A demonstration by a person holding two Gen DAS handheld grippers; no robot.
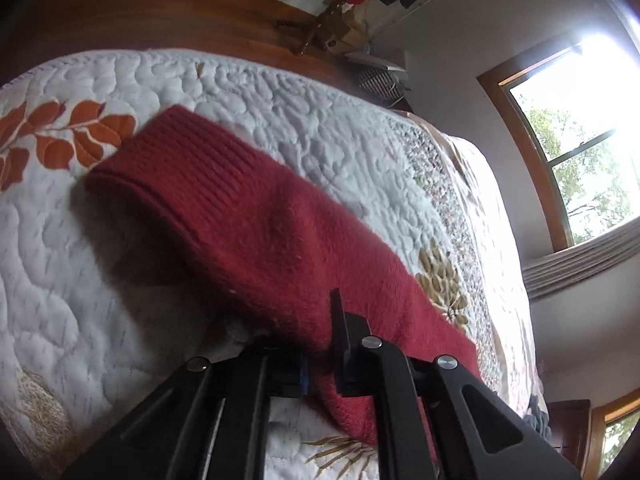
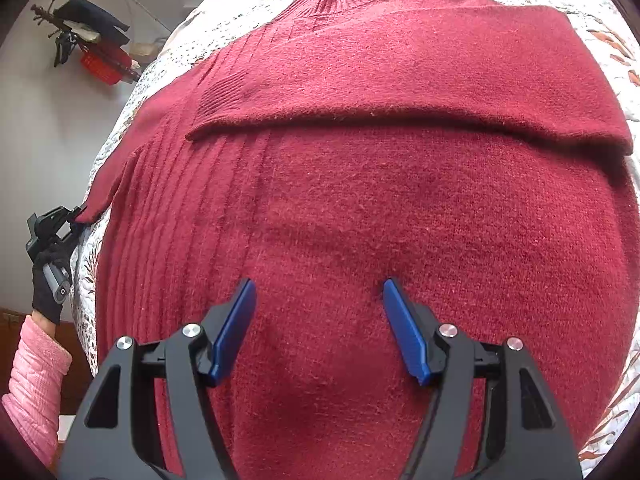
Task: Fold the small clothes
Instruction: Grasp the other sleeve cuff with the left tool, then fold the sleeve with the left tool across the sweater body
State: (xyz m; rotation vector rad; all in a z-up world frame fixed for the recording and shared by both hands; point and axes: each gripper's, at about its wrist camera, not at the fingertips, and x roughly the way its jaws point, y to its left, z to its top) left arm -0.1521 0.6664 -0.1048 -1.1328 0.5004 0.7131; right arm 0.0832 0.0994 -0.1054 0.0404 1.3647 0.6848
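Spread over a white quilted bedspread (image 1: 100, 248) is a dark red knitted sweater (image 2: 360, 208), ribbed at its collar, one sleeve folded across the chest. The other sleeve's cuff is clamped by the left gripper (image 1: 316, 344). The right gripper (image 2: 318, 320) is held wide apart above the sweater's body.

A dark red knit sweater (image 2: 360, 208) lies spread flat across the bed, its ribbed collar at the far edge and ribbing running down one side. One sleeve (image 2: 420, 92) is folded across the chest, lying flat from side to side. The other sleeve (image 1: 256, 216) stretches out away from the body, its ribbed cuff end resting on the bed while the near part is lifted.
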